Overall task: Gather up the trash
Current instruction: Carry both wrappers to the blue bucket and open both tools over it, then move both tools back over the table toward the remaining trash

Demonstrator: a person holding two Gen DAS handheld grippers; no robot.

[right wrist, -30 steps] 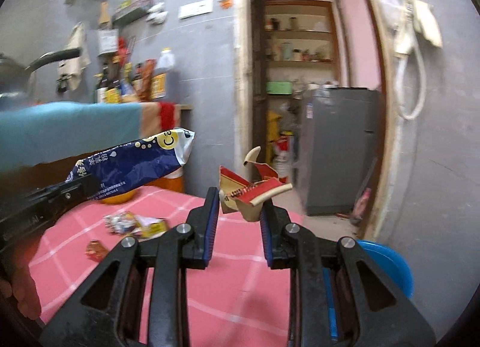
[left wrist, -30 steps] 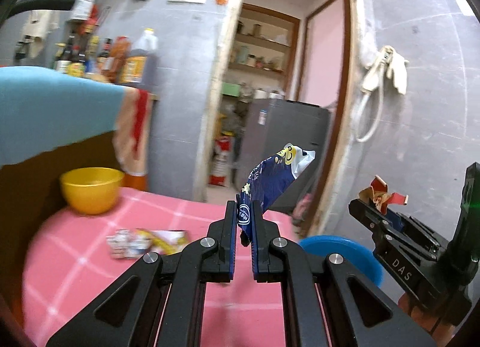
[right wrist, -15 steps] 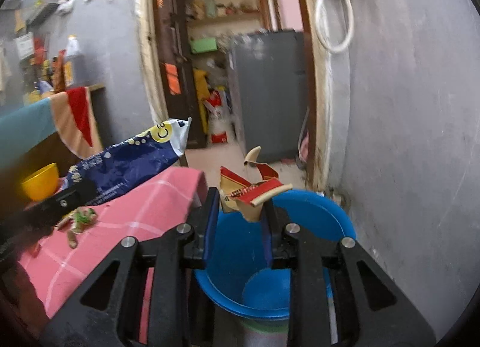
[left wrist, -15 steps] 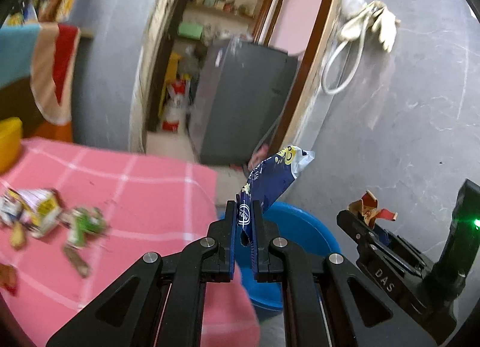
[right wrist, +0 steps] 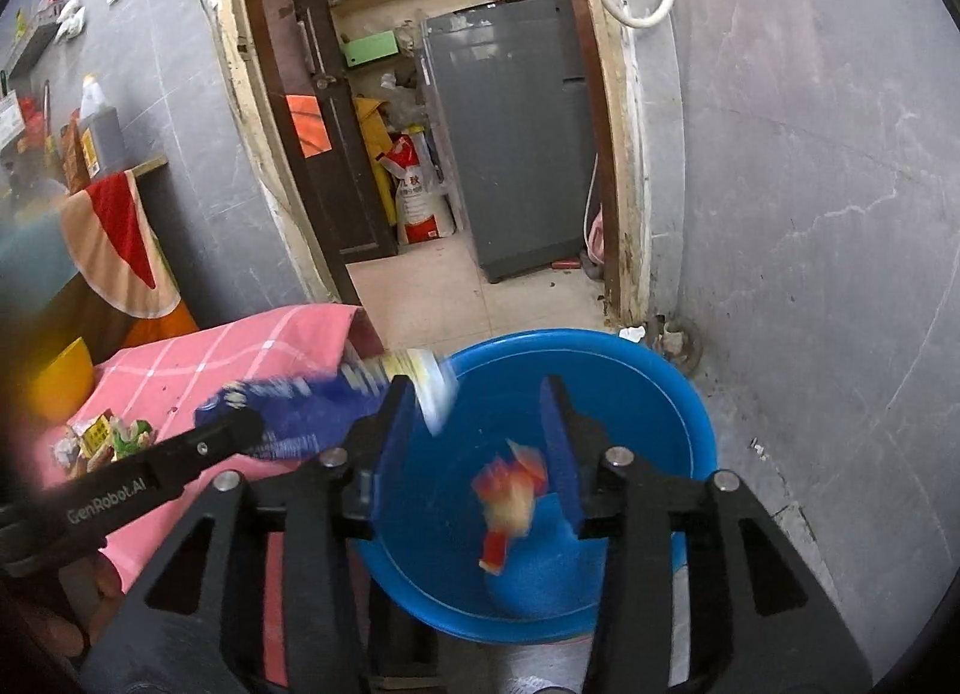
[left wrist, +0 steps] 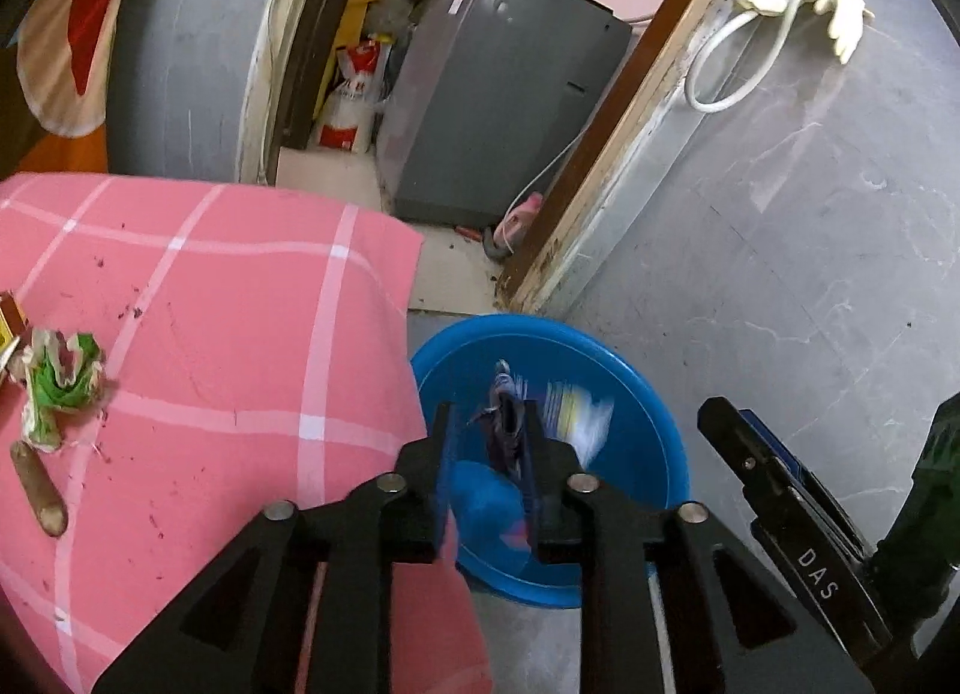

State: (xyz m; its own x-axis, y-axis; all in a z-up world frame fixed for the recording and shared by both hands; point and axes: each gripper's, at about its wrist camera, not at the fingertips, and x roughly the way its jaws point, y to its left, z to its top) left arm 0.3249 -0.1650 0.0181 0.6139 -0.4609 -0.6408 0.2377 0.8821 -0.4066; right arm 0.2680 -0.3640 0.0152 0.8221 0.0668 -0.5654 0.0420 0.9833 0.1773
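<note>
A blue basin (left wrist: 600,346) (right wrist: 660,370) stands on the floor beside the pink checked table (left wrist: 240,304). My left gripper (left wrist: 487,418) hangs over it with its jaws opening. The blue snack wrapper (left wrist: 510,436) is blurred and loose between them, close to the right finger. In the right wrist view that wrapper (right wrist: 324,412) streaks past the left gripper's tip (right wrist: 240,430). My right gripper (right wrist: 477,394) is also opening above the basin, and the red and cream wrapper (right wrist: 510,490) drops free below its fingers.
A crumpled green wrapper (left wrist: 60,376) and a brown scrap (left wrist: 39,490) lie on the table, with more trash (right wrist: 108,436) near a yellow bowl (right wrist: 60,382). A grey appliance (left wrist: 498,93) stands in the doorway. A grey wall (right wrist: 810,214) runs close on the right.
Both grippers swung right from over the table to over the blue basin and tipped downward. Both sets of jaws parted, and the blue wrapper and the red wrapper came loose.
</note>
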